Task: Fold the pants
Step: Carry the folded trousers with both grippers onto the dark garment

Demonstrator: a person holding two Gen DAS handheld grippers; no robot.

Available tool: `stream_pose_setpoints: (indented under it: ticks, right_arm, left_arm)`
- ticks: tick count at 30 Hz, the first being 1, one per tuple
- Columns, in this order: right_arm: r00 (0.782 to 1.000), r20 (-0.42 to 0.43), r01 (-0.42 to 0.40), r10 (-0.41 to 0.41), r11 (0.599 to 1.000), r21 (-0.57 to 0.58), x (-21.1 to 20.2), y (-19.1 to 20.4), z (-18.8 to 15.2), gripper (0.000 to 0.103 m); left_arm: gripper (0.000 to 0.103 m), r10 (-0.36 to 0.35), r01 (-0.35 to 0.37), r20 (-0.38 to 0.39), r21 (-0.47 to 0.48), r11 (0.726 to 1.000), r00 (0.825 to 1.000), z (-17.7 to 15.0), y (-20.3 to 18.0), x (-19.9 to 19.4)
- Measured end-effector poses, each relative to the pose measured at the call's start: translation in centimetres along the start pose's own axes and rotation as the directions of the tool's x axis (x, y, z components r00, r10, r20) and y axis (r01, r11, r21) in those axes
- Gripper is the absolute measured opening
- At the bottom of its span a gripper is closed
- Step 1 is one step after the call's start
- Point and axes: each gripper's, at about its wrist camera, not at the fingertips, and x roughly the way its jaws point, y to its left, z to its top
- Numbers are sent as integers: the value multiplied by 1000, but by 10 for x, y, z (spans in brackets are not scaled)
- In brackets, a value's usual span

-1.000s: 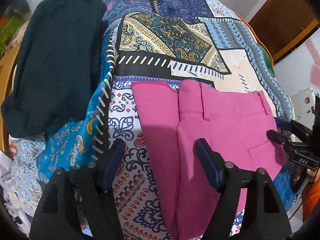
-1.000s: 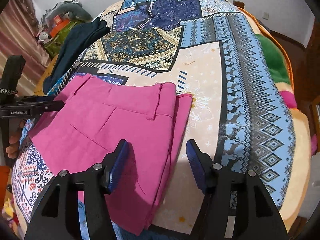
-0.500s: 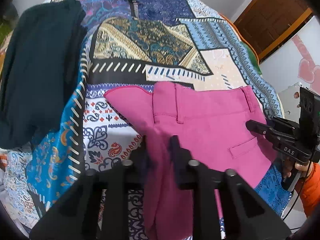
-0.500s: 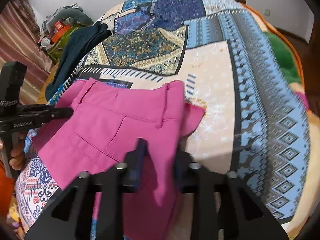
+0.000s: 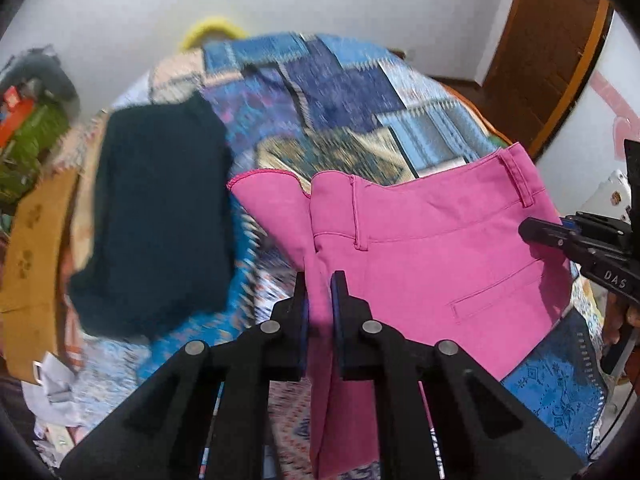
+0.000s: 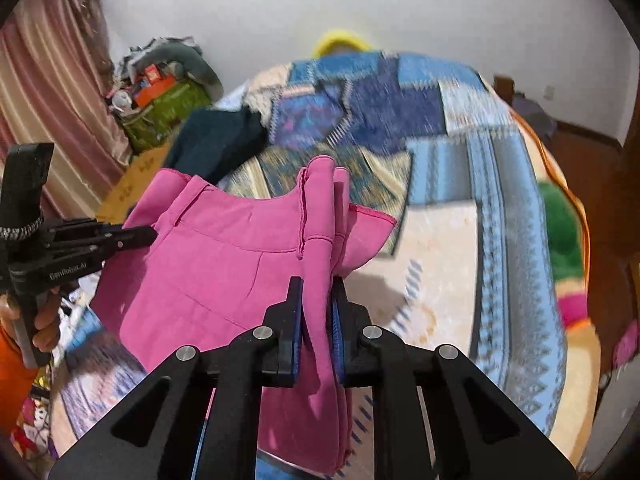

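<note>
So both grippers have the pink pants point(image 5: 432, 256) pinched right now and the waistband end is up off the bed point(image 6: 460, 264), hanging between the two tools. The left gripper point(image 5: 320, 312) has its fingers closed almost all the way with just a thin bunch of pink fabric squeezed between them, and the cloth runs up and away from the fingertips to the waistband and belt loops. Same story for the right gripper point(image 6: 318, 316), fingers clamped nearly together on a thicker wad, with several layers bunched and poking up just beyond the tips.

What I'd worry about: the right side looks like it grabbed a gathered clump rather than a clean edge, so when they lay it back down the fold could come out lumpy or crooked. The left pinch looks thin, maybe not every layer, so a layer could slip out and droop if they pull the two sides apart too hard. There's also a loose flap sticking out to the right of the right fingers that could tuck under and crease.

Also the dark green garment point(image 5: 156, 216) is lying on the quilt just left of the left fingers, so a sloppy swing down that way could drag it or land on top of it
</note>
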Motion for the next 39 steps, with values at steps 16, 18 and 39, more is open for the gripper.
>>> stream_pose_setpoints:
  ticks: [16,18,39]
  right_arm:
    - [993,105,-36,54,986,-162,61,109,100,11]
    - [992,106,-46,63,986,-161,72,119,110,11]
    - [999,-24,-25,22,989,-145,207,157,111,21]
  left_arm:
    - [9,211,-178,161,-200,964,964,37,135,-62]
    - [9,240,-202,160,-223,954,957,41,152,-62]
    - [15,277,-274,-46,-378,885,960,2,276,74]
